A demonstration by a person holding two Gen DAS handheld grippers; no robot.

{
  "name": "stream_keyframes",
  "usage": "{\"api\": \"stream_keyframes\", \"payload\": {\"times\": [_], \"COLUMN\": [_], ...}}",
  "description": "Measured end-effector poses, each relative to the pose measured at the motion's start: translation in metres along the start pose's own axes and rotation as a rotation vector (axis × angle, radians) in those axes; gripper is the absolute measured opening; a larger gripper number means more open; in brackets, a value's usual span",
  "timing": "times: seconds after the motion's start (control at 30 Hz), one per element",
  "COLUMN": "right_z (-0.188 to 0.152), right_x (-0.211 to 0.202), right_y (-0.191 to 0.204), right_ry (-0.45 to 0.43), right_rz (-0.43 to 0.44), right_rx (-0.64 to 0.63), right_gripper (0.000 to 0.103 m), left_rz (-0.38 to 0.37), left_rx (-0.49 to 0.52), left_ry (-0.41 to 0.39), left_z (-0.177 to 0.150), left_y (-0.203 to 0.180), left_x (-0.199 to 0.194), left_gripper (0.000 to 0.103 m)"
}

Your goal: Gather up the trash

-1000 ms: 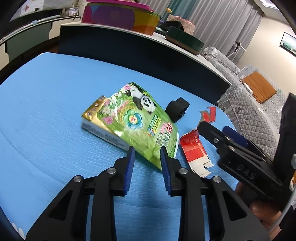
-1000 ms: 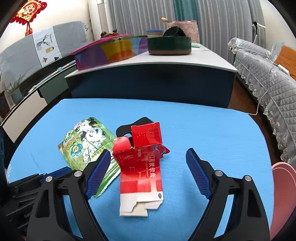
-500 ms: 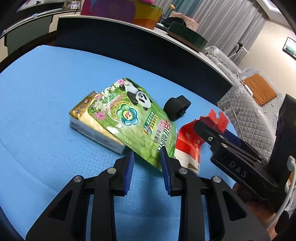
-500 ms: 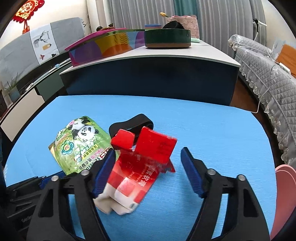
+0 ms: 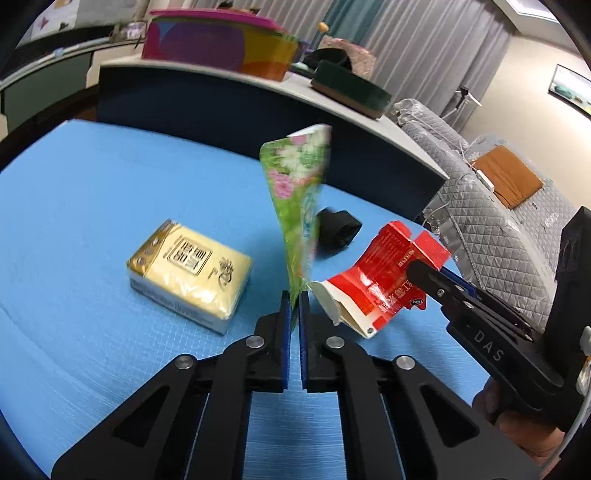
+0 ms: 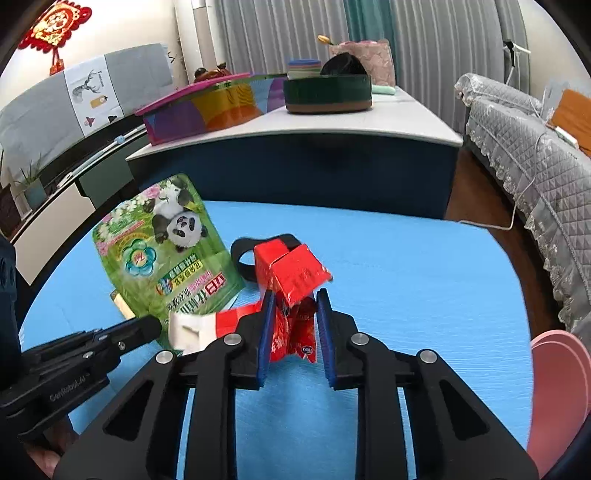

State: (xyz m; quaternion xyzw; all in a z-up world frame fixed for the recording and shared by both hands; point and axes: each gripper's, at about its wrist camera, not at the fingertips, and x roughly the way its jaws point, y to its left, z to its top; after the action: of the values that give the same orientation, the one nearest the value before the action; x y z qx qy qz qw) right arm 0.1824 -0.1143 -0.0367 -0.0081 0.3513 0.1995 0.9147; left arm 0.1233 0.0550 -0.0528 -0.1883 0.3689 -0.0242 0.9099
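The motion-blurred green panda-printed plastic pouch (image 5: 297, 206) partly hides a black strap loop (image 5: 338, 230); a pink round plastic bin (image 6: 557, 391) is cut off at the right edge.

Grey curtains (image 6: 280, 33), quilted sofa (image 6: 535, 155)

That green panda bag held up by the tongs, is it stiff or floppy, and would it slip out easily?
The green bag looks fairly floppy: pinched only at its bottom corner by the left tongs, it stands up but twists along its length. It seems light and probably empty, being flat and thin edge-on. Its glossy film may be slippery, so a corner pinch could let it slide.
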Motion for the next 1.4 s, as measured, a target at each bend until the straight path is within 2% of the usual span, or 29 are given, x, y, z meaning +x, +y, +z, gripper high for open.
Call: {"api": "stream_keyframes", "payload": {"times": [0.23, 0.7, 0.97, 1.23, 1.4], "right_z": [0.001, 0.008, 0.006, -0.019, -0.026], "right_x": [-0.029, -0.109, -0.155, -0.162, -0.171], "right_y": [0.0, -0.016, -0.024, -0.036, -0.06], "right_ry": [-0.024, -0.026, -0.091, -0.126, -0.137], "right_rz": [-0.035, -0.199, -0.247, -0.286, -0.319], "right_rx": [-0.035, -0.043, -0.051, -0.014, 0.04], "right_gripper": [0.021, 0.021, 0.021, 0.021, 0.021], "left_rz": [0.006, 0.014, 0.007, 0.002, -0.008], "left_rx": [0.04, 0.098, 0.139, 0.188, 0.217], "left_ry": [-0.035, -0.079, -0.092, -0.092, -0.093], "left_z": [0.005, 0.004, -0.002, -0.012, -0.015], "left_y": [-0.007, -0.021, -0.034, -0.047, -0.06], "left_x": [-0.013, -0.042, -0.059, -0.071, -0.073], "left_gripper": [0.001, 0.001, 0.001, 0.001, 0.001]}}
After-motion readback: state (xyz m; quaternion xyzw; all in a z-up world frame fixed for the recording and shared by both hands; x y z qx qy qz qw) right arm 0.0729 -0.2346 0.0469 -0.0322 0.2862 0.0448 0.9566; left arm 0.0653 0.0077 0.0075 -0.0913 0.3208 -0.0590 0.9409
